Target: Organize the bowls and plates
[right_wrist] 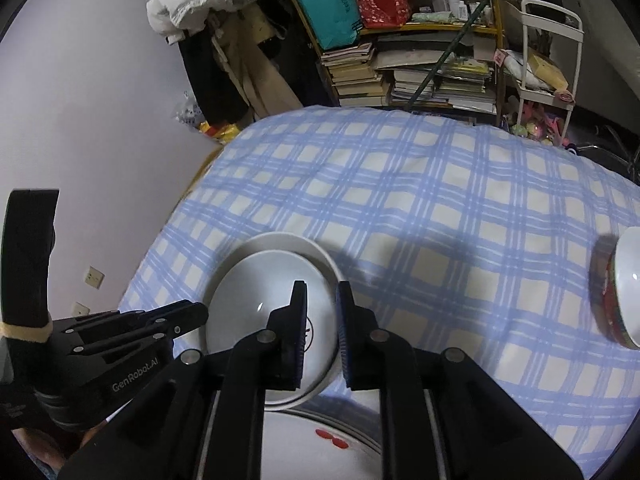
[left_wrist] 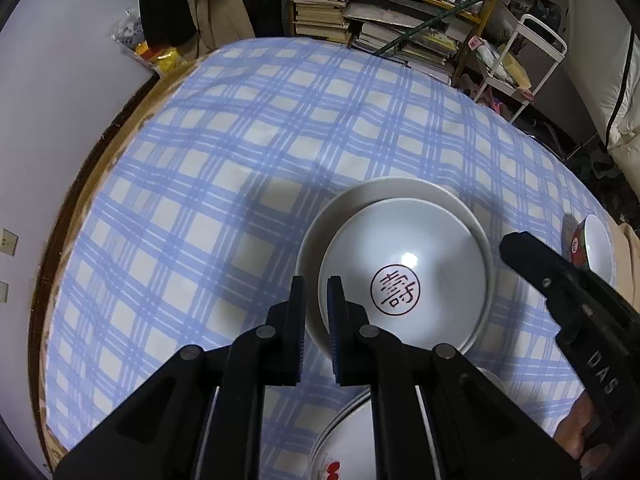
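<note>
A white bowl with a red round character mark (left_wrist: 404,268) sits nested inside a larger plain white bowl (left_wrist: 360,200) on the checked tablecloth. My left gripper (left_wrist: 316,320) straddles the left rim of the marked bowl, fingers close on it. My right gripper (right_wrist: 322,328) straddles the right rim of the same bowl (right_wrist: 264,296), jaws narrow around the rim. A red-patterned bowl (right_wrist: 624,288) stands at the far right; it also shows in the left wrist view (left_wrist: 592,248). A plate stack with red flowers (right_wrist: 332,440) lies under the grippers.
The blue-and-white checked cloth (left_wrist: 224,152) covers a round table with a wooden edge (left_wrist: 80,200). A wall lies to the left. Bookshelves (right_wrist: 420,72) and a white cart (right_wrist: 548,60) stand beyond the far table edge.
</note>
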Motion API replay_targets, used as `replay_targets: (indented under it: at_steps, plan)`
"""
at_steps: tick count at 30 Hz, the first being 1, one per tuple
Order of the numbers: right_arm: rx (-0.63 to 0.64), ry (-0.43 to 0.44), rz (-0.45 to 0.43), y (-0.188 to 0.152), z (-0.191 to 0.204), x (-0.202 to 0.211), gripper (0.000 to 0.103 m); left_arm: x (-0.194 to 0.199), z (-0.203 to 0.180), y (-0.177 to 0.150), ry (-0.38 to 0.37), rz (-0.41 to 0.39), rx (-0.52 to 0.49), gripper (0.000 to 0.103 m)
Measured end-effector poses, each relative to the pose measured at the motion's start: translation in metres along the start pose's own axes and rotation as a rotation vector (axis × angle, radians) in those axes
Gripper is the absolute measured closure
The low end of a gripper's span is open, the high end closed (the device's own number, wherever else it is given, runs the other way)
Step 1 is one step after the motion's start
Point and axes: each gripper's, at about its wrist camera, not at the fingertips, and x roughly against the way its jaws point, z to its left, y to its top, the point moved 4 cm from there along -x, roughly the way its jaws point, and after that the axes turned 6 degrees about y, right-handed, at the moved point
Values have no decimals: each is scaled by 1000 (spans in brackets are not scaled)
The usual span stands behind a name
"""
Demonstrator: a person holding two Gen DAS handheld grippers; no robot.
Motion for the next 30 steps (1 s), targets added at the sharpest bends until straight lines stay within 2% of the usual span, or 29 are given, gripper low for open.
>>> replay_targets:
  at_steps: [7,10,14,20,23,25,30]
  plan:
    - [-15,-28,-33,11,-17,41,86,29,-21,7,20,-41,-22,86]
    - [-14,-43,-41,16,-31,62,83,39,-38,12,6,-58,-34,82]
    - [-49,-74,-66,19,-53,89,67,50,-66,17,-16,-75,-39,76]
    - [-65,-136,-118,21,-85,136,47,74,-110,20,-11,-147,-97,55]
    - [-89,-153,-151,22,-104,155,30,82,-130,23,-7,-179,-136,49]
    - [-111,-157,-177,20,-115,166,24,86,-144,24,-19,-194,-157,42]
    - [-171,-175,-220,15,-146,185,7,89,-178,28,-53,-202,-215,35]
